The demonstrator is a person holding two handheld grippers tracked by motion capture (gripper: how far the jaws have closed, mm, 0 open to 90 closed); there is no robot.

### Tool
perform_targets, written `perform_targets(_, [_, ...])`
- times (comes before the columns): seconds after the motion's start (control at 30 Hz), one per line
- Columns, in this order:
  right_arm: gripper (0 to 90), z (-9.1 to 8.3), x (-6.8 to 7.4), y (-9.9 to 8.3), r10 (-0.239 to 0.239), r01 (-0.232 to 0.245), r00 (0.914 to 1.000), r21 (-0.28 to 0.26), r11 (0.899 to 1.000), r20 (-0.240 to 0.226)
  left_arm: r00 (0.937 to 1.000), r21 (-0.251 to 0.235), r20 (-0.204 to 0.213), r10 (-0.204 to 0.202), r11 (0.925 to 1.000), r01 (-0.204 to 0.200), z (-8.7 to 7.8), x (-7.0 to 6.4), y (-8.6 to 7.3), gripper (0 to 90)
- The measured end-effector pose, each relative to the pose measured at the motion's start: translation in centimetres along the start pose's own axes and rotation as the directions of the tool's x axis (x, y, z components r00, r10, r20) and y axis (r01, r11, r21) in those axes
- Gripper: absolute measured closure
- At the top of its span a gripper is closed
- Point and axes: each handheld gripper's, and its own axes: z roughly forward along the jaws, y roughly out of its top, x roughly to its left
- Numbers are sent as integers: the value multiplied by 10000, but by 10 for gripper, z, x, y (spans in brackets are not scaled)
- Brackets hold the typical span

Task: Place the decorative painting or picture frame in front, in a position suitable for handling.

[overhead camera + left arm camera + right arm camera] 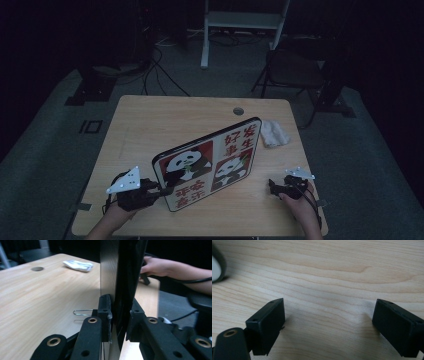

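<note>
A flat rectangular board (210,161) with a black rim, panda pictures and red characters is tilted up above the wooden table (160,120). My left gripper (162,191) is shut on its near left corner. In the left gripper view the board's edge (123,277) stands upright between the two black jaws of the left gripper (120,315). My right gripper (272,186) rests low on the table at the right, apart from the board. It is open in the right gripper view, the right gripper (328,325) over bare wood.
A crumpled white cloth (274,133) lies at the back right of the table, white cloth (78,265) beyond the board. A round cable hole (238,111) sits near the far edge. A thin wire clip (82,312) lies by the left jaws. Chair and stands beyond.
</note>
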Motion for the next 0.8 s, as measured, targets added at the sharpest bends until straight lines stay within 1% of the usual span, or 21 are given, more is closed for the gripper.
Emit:
perform_targets(0.03, [106,0,0,0,1,-1,10000,3,10000,0,9999,-10,139,-7,10000,7,0,1,0,784])
perform_targets(0.07, [106,0,0,0,-2,2,10000,5,10000,3,9999,-94,135,-57,9999,58,0,1,-1,784])
perform_targets(0.13, [106,0,0,0,-5,5,10000,3,10000,1,9996,-99,246,-121,9999,123,1,3,-1,786])
perform_targets(0.33, [106,0,0,0,-2,2,10000,1,10000,1,9976,-237,485,-491,9985,503,0,11,-4,783])
perform_targets(0.37, [106,0,0,0,-2,2,10000,2,10000,1,9966,-225,546,-617,9978,630,-1,13,-4,784])
perform_targets(0.43, [106,0,0,0,-6,6,10000,-2,10000,1,9967,-243,539,-614,9977,628,-2,14,-5,785])
perform_targets(0.47, [106,0,0,0,-1,1,10000,1,10000,1,9958,-286,496,-763,9966,778,-4,16,-6,785])
perform_targets(0.53, [106,0,0,0,1,-1,10000,-4,10000,2,9953,-294,457,-856,9958,870,-6,19,-8,785])
perform_targets(0.57, [106,0,0,0,2,-2,10000,-1,10000,3,9944,-303,465,-952,9949,966,-7,21,-9,785])
perform_targets(0.63, [106,0,0,0,-4,4,10000,-4,10000,4,9935,-319,512,-1015,9941,1033,-9,22,-9,788])
perform_targets(0.67, [106,0,0,0,-1,1,10000,-3,10000,3,9945,-328,434,-951,9948,965,-9,22,-9,788])
perform_targets(0.77, [106,0,0,0,-2,2,10000,-3,10000,3,9945,-364,368,-985,9943,999,-9,22,-10,785])
perform_targets(0.8, [106,0,0,0,-3,3,10000,-4,10000,5,9938,-411,253,-1082,9932,1091,-9,22,-10,785])
